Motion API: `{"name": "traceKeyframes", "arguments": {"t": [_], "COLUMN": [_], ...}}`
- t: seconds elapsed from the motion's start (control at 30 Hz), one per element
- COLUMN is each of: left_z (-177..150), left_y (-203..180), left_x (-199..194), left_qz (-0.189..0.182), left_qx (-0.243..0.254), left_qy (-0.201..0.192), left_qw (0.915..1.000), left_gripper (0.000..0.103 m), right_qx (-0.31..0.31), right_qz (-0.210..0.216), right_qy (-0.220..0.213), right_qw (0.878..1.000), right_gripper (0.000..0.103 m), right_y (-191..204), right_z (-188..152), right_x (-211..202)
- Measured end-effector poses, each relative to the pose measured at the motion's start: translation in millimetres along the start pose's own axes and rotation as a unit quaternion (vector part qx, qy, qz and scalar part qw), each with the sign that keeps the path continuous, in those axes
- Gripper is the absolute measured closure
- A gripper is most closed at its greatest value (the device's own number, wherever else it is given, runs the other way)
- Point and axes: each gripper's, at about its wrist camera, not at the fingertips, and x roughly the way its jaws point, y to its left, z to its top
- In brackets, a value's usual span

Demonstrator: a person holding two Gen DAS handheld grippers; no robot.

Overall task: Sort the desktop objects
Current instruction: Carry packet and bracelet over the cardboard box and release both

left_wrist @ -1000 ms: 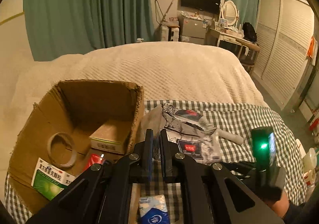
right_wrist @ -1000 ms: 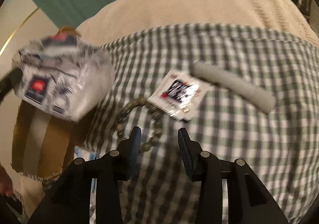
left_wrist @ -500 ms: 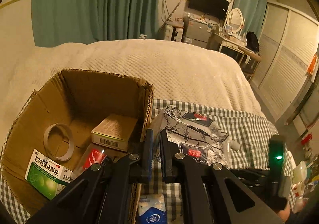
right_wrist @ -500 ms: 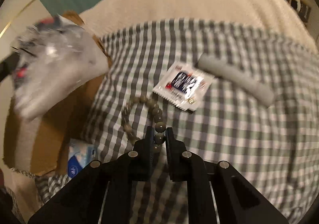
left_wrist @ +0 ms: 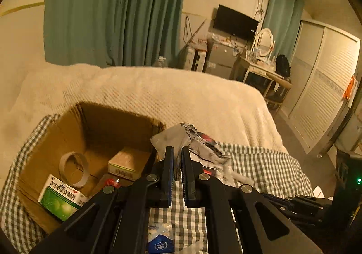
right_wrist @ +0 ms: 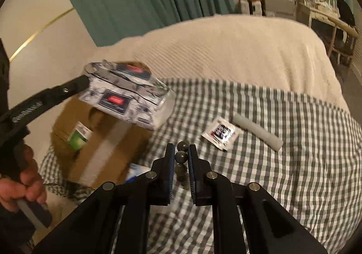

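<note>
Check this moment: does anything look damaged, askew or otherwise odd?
Little stands out. The cardboard box has a ragged, torn rim, and the silver printed packet hangs tilted from the left hand-held gripper above it.

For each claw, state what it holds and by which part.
Left claw: the silver printed tissue pack, pinched at one edge. Right claw: the bead bracelet, gripped on a few of its beads.
</note>
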Motion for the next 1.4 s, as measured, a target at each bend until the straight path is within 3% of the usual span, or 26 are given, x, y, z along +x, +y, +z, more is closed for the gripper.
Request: {"name": "traceKeyframes", "arguments": {"t": [0.2,0.37,0.57,0.73,0.77,0.8,0.83,0.87,0.9,1.0,1.17,1.4], "left_z": [13.7,19.1,10.8,-4.2,-7.6,-11.5,-15.3,-18.6,-24.4,-34.9,-59.2,-100.9], "left_y": [28.6,67.6,108.3,130.9,131.5,129.0,125.8,123.5,117.4,100.2,58.0,-4.5], "left_x": [-35.8,-52.0,-54.9,-45.0,-42.4,-41.0,-38.6,-38.2,-38.8,-42.1,-40.0,-27.6], "left_qz": [0.027,0.051,0.074,0.081,0.082,0.078,0.066,0.056,0.046,0.024,-0.023,-0.028], "left_qx": [-0.014,-0.044,-0.069,-0.082,-0.080,-0.076,-0.069,-0.062,-0.051,-0.034,-0.012,0.026], "left_qy": [-0.034,-0.035,-0.020,0.015,0.024,0.030,0.037,0.040,0.040,0.035,0.053,0.088], "left_qw": [0.9990,0.9971,0.9946,0.9932,0.9932,0.9936,0.9948,0.9957,0.9968,0.9985,0.9983,0.9954], "left_gripper": [0.096,0.096,0.096,0.094,0.087,0.072,0.063,0.047,0.035,0.024,0.019,0.011], "right_qx": [-0.012,-0.037,-0.061,-0.060,-0.060,-0.055,-0.050,-0.044,-0.037,-0.029,-0.008,0.014], "right_qz": [0.027,0.058,0.083,0.092,0.090,0.090,0.090,0.090,0.086,0.073,0.027,-0.034], "right_qy": [-0.022,-0.047,-0.055,-0.031,-0.025,-0.020,-0.017,-0.017,-0.022,-0.033,-0.035,-0.033], "right_qw": [0.999,0.997,0.993,0.993,0.994,0.994,0.995,0.995,0.995,0.996,0.999,0.999], "right_gripper": [0.092,0.092,0.092,0.091,0.086,0.081,0.067,0.059,0.058,0.058,0.058,0.058], "right_y": [46.1,94.0,148.2,173.6,175.0,174.8,172.4,168.3,163.7,148.1,107.6,49.9], "right_z": [11.6,32.9,56.2,59.1,57.5,54.8,53.0,50.3,47.6,41.8,21.5,-7.3], "right_x": [-17.4,-31.9,-25.2,6.8,12.4,16.6,18.1,18.4,16.2,4.5,-12.1,-41.0]}}
